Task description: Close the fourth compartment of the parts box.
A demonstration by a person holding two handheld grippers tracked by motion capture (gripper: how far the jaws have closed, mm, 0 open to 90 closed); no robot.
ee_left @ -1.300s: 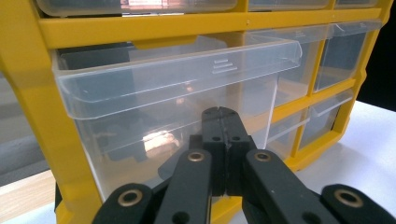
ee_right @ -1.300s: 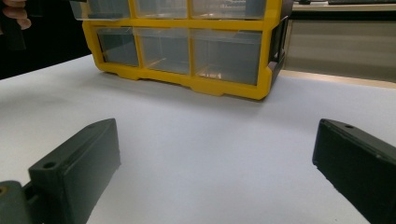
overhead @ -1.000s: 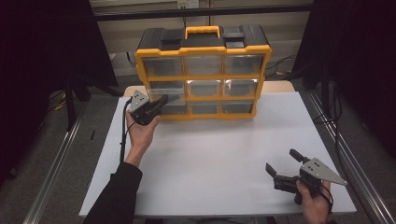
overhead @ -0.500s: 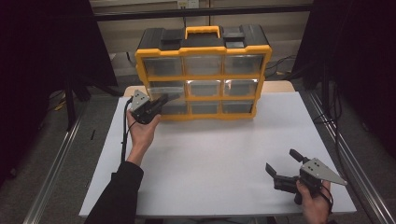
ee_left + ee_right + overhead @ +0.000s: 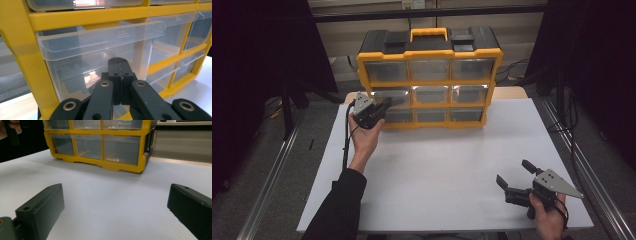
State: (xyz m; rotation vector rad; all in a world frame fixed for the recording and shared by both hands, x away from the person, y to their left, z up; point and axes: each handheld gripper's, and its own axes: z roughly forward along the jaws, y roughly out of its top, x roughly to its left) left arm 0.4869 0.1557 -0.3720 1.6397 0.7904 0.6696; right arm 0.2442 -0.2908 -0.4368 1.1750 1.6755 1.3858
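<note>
Organizer: yellow-framed drawer cabinet [image 5: 430,80] with a black top and yellow carry handle, standing upright at the far edge of the white bench [image 5: 447,170]; three rows of three clear drawers face the person.
Drawer in hand's reach: clear plastic drawer [image 5: 100,57] at the left end of the middle row, its lip standing a little forward of the yellow frame in the left gripper view.
Left hand-held gripper: [image 5: 384,106] held up by the left hand [image 5: 364,137] at the cabinet's left front; jaws pressed fully together with nothing between them, tips right against the front of that drawer just below its lip [image 5: 117,60].
Right hand-held gripper: [image 5: 517,177] low over the near right corner of the bench, well apart from the cabinet; jaws spread wide and empty, pointed toward the cabinet across bare white surface.
Right hand: [image 5: 548,215] grips its handle at the bench's near edge.
</note>
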